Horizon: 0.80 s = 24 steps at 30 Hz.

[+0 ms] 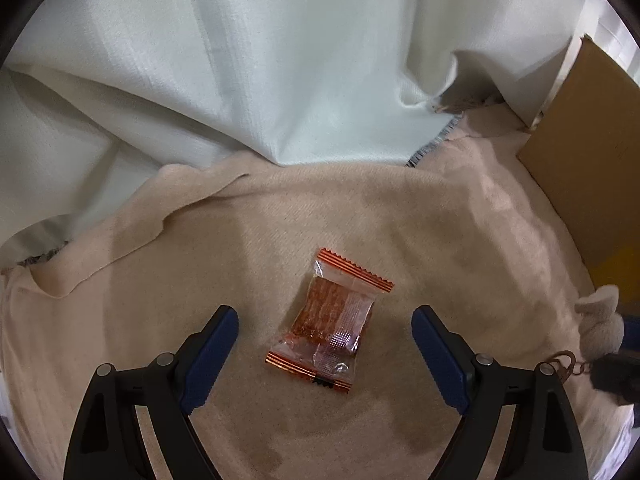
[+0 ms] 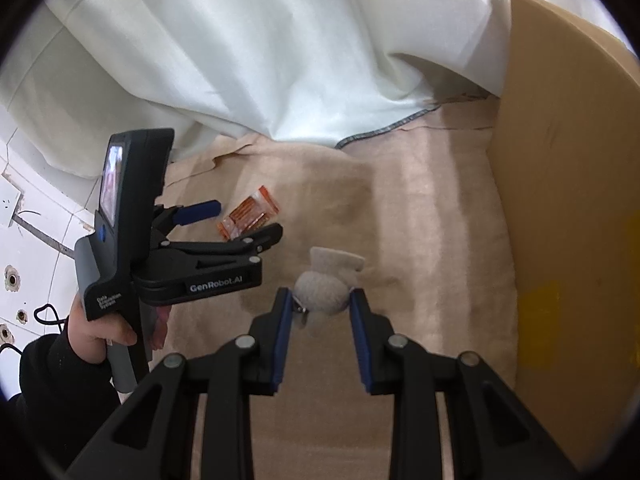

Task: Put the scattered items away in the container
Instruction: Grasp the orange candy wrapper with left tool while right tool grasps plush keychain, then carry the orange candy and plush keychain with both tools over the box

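An orange-striped clear snack packet (image 1: 329,320) lies on the beige cloth (image 1: 440,240). My left gripper (image 1: 325,314) stands open just above it, one blue pad on each side and neither touching. In the right wrist view the same packet (image 2: 250,216) lies between the left gripper's fingers (image 2: 200,210). A small grey plush toy (image 2: 322,296) with a keyring sits between the tips of my right gripper (image 2: 320,300), whose pads press on both its sides. The plush toy (image 1: 600,320) and its chain (image 1: 564,362) also show at the right edge of the left wrist view.
A tall cardboard box (image 2: 560,160) stands at the right; its wall (image 1: 592,168) shows in both views. A white curtain (image 1: 280,60) hangs along the back and drapes onto the cloth. A hand in a black sleeve (image 2: 96,332) holds the left gripper.
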Tool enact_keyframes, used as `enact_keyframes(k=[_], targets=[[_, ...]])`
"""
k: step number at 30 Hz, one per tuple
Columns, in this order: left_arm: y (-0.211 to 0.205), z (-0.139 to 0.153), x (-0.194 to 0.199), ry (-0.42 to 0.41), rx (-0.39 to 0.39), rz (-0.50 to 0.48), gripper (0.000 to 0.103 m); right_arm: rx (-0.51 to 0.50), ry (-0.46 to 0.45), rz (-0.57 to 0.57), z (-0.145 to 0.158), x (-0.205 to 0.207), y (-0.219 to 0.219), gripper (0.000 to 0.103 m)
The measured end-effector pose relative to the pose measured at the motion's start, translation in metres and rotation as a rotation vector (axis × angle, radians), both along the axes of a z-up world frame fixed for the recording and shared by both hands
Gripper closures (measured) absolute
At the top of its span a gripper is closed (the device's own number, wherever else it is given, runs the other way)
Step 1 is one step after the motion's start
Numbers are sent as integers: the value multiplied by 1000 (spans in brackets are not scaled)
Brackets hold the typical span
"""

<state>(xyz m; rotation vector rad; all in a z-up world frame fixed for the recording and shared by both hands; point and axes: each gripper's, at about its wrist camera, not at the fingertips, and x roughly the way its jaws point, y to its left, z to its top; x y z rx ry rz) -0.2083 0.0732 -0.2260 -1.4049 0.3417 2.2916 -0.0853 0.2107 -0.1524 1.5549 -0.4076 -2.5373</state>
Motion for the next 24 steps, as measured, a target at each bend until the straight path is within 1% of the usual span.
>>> enact_keyframes(k=[3,5,6,8,9,10,12,16,18,21,24], targets=[[1,-1,3,6,0,-14,16,1,2,-7,0,1,3,70],[4,-1,6,28,-21,-28,29,5,1,-6,1,1,3,70],[4,0,7,36,-21,-36,34,6,-1,-7,0,0,2,70],[7,2,8,51,-24,-49,48,3,-4,-8,-1,0,2,70],[8,3,9,61,-31,-55,54,3,-4,-9,-1,0,1,70],[10,4,10,72,-38,-63,68,0,-4,-8,-1,1,1,70],[11,5,11,97,-48,-53,69,1,-3,-6,-1,1,0,70],[4,5,9,55,25,-11,70,6,5,-3,3,2,1,70],[-2,9,10,54,27,15,70,6,13,-3,8,2,2,70],[-12,26,19,45,31,49,70,7,22,15,20,3,0,70],[-28,54,33,60,62,120,70,16,47,58,41,8,-6,70]])
